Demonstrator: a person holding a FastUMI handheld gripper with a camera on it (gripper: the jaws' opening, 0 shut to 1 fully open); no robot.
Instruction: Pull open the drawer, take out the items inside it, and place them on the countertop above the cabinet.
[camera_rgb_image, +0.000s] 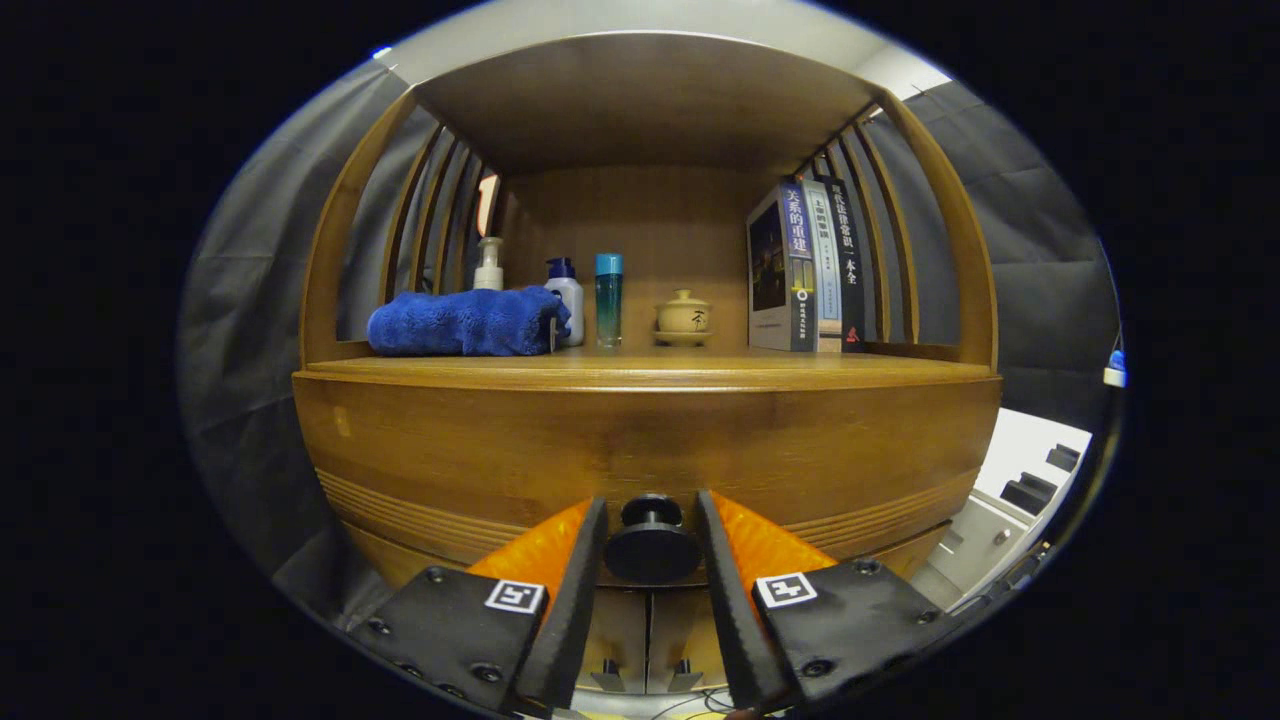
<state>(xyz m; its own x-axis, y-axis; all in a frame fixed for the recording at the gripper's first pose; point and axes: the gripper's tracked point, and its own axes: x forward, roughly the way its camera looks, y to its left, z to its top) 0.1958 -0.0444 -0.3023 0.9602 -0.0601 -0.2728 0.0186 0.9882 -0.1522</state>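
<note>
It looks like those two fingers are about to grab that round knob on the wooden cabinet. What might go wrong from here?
1. The gripper sits open around the drawer knob with small gaps either side; the smooth round knob might slip out when pulled.
2. The blue towel, bottles, lidded cup and books already crowd the countertop, so a jerky pull might shake the bottles, and room for new items is limited.

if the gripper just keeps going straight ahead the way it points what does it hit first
Most likely the round dark knob on the drawer front. The gripper is open, its fingers either side of the knob with small gaps. The knob sits between them, so the wooden front comes next.
</note>
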